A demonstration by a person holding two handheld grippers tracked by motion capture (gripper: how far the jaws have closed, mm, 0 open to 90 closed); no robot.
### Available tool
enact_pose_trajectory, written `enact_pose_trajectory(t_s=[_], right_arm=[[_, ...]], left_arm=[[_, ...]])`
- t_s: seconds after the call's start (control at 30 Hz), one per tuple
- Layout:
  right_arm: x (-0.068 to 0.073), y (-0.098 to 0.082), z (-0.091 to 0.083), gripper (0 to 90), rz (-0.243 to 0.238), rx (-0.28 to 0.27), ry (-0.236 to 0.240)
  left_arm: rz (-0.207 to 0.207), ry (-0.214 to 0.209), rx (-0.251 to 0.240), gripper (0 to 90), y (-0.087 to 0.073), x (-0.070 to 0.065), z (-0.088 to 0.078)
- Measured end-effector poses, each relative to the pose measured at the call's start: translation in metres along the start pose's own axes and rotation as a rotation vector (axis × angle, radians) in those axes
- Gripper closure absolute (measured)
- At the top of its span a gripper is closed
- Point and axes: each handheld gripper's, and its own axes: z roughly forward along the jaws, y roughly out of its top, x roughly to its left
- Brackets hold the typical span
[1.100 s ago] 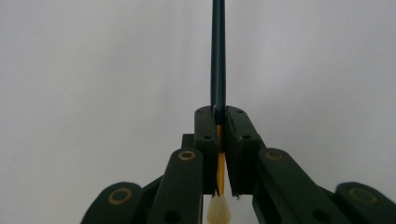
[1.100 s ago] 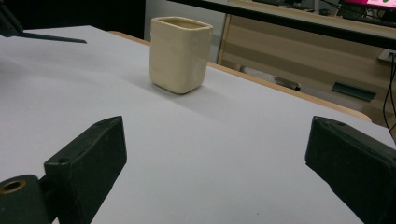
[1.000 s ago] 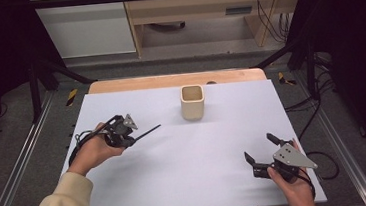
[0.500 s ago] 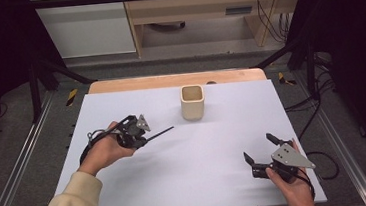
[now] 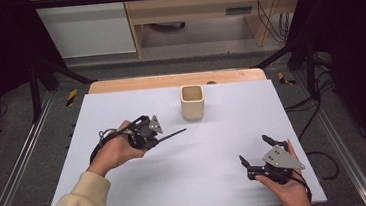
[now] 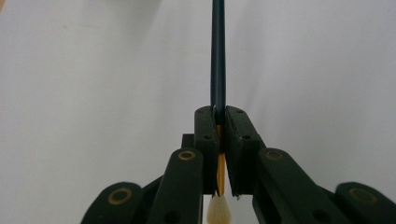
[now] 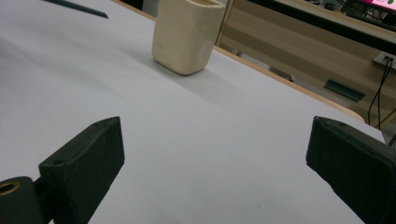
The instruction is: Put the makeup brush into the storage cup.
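Note:
My left gripper (image 5: 157, 138) (image 6: 221, 122) is shut on a paintbrush (image 5: 173, 133) (image 6: 218, 56) with a dark blue handle, a yellow ferrule and a white bristle tuft (image 6: 218, 212). The handle sticks out to the right, its end just left of and below a cream square cup (image 5: 192, 102) (image 7: 187, 35) that stands upright at the back middle of the white table (image 5: 215, 155). At the front right, my right gripper (image 5: 254, 149) (image 7: 219, 154) rests low with its jaws wide apart and nothing between them. The brush's handle end (image 7: 77, 8) shows far off in the right gripper view.
A wooden strip (image 5: 169, 80) runs along the table's far edge. Metal frame rails (image 5: 16, 173) flank both sides, with cables (image 5: 321, 161) on the floor at the right. A wooden bench (image 5: 193, 12) stands beyond the table.
My left hand has carried the paintbrush to the right, nearer the cream cup. The right hand has stayed where it was.

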Motion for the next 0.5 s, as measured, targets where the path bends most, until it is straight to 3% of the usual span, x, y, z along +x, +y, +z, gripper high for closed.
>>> enact_pose_trajectory(t_s=[0.5], right_arm=[[0.010, 0.004, 0.005, 5.8, -0.063, 0.018, 0.008]], left_arm=[[0.047, -0.008, -0.017, 83.5, 0.023, -0.011, 0.000]])
